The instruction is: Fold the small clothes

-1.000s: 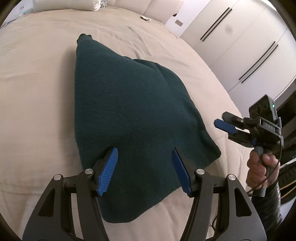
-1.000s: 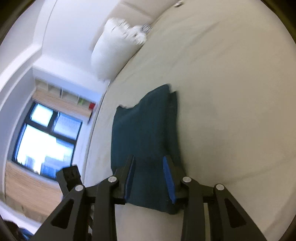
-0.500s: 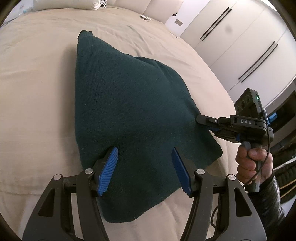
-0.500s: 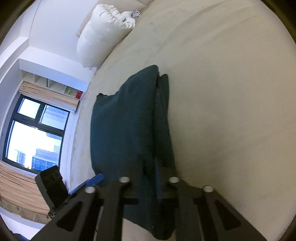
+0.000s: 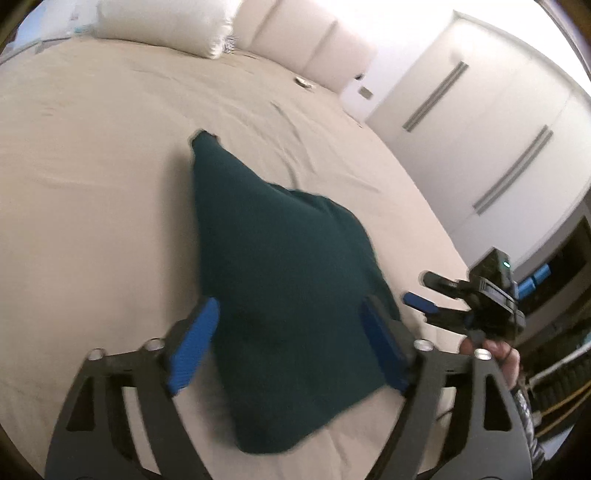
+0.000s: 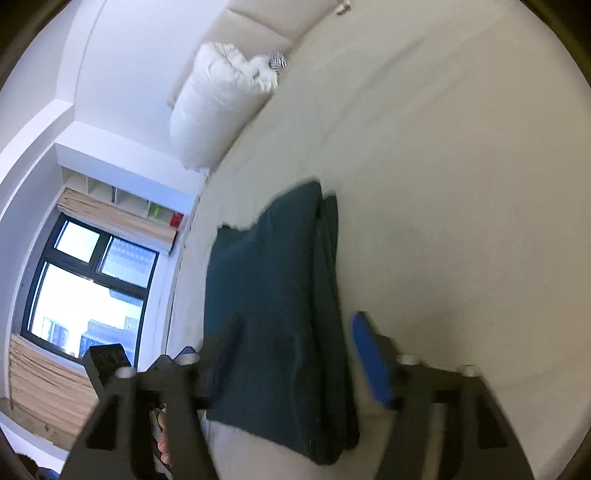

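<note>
A home bedroom is indicated: a wide bed [image 5: 110,155] covered in a beige sheet, a white pillow [image 5: 162,31] set against a padded headboard [image 5: 295,40]. White wardrobe doors [image 5: 491,129] with long handles are seen at one side (a window [image 6: 77,288] with wall cubbies at the other).

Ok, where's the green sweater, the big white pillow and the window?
sweater [image 5: 280,280], left wrist view, middle of the top layer.
pillow [image 6: 210,110], right wrist view, its bulging side.
window [image 6: 81,291], right wrist view, bright lower pane.
</note>
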### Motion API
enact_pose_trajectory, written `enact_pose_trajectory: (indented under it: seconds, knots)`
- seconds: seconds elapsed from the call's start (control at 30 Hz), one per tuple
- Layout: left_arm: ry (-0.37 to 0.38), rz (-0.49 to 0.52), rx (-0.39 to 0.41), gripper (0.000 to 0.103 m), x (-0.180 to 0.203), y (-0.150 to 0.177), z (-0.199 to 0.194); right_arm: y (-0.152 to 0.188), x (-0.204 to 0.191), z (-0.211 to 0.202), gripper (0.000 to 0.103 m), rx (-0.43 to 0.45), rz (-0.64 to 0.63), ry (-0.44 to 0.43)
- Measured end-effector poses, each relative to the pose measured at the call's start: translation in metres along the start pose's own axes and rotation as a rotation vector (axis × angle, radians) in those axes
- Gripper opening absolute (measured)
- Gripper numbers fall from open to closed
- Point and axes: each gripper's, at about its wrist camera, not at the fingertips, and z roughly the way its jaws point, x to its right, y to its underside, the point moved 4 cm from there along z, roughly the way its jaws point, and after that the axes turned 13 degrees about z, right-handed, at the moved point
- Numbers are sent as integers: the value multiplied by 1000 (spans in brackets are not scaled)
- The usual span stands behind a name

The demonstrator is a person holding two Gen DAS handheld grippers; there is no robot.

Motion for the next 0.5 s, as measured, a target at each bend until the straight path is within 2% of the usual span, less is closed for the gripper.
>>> enact_pose_trajectory:
  seconds: [0.1, 0.2, 0.3, 0.37, 0.5]
  knots:
    - [23, -44, -64, 81, -19, -5, 19, -13, 6, 19, 70, -53, 20, 63]
    - [111, -136, -177, 81, -36, -4, 50, -24, 16, 35, 68, -116, 50, 80]
    - [118, -195, -241, 81, -52, 0, 69, -33, 13, 46, 66, -150, 56, 100]
    - [146, -215, -240, 81, -56, -2, 74, -38, 9, 54, 66, -178, 44, 99]
    - [155, -190, -272, 81, -52, -6, 84, -38, 2, 69, 64, -232, 17, 131]
